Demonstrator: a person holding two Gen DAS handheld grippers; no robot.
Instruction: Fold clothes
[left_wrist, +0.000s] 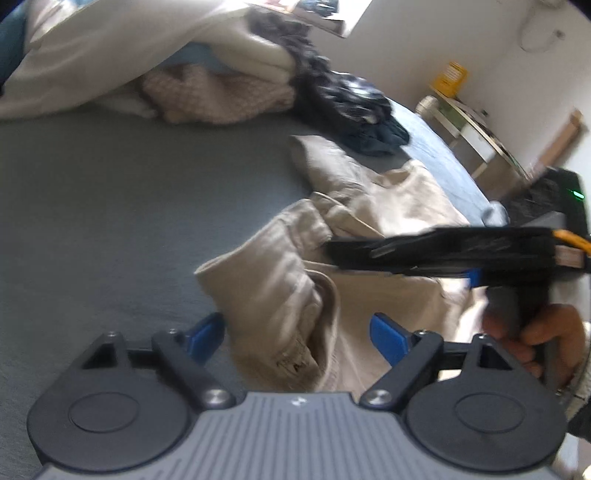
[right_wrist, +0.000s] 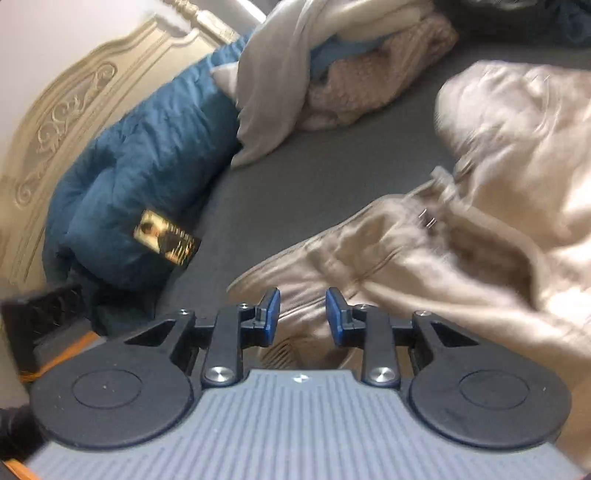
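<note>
A crumpled beige garment (left_wrist: 295, 273) lies on the dark grey bed sheet (left_wrist: 110, 206). My left gripper (left_wrist: 297, 338) is open, with its blue pads on either side of a raised fold of the garment. My right gripper (right_wrist: 302, 317) is open with a narrow gap, just above the garment's near edge (right_wrist: 424, 254). The right gripper's black body (left_wrist: 443, 251) also shows in the left wrist view, held by a hand over the garment's right part.
A pile of clothes lies at the back: a cream cloth (left_wrist: 110, 55), a pink fluffy piece (left_wrist: 221, 96) and dark garments (left_wrist: 343, 99). A blue duvet (right_wrist: 140, 177) lies against the carved headboard (right_wrist: 66, 107). A small table (left_wrist: 469, 125) stands beyond the bed.
</note>
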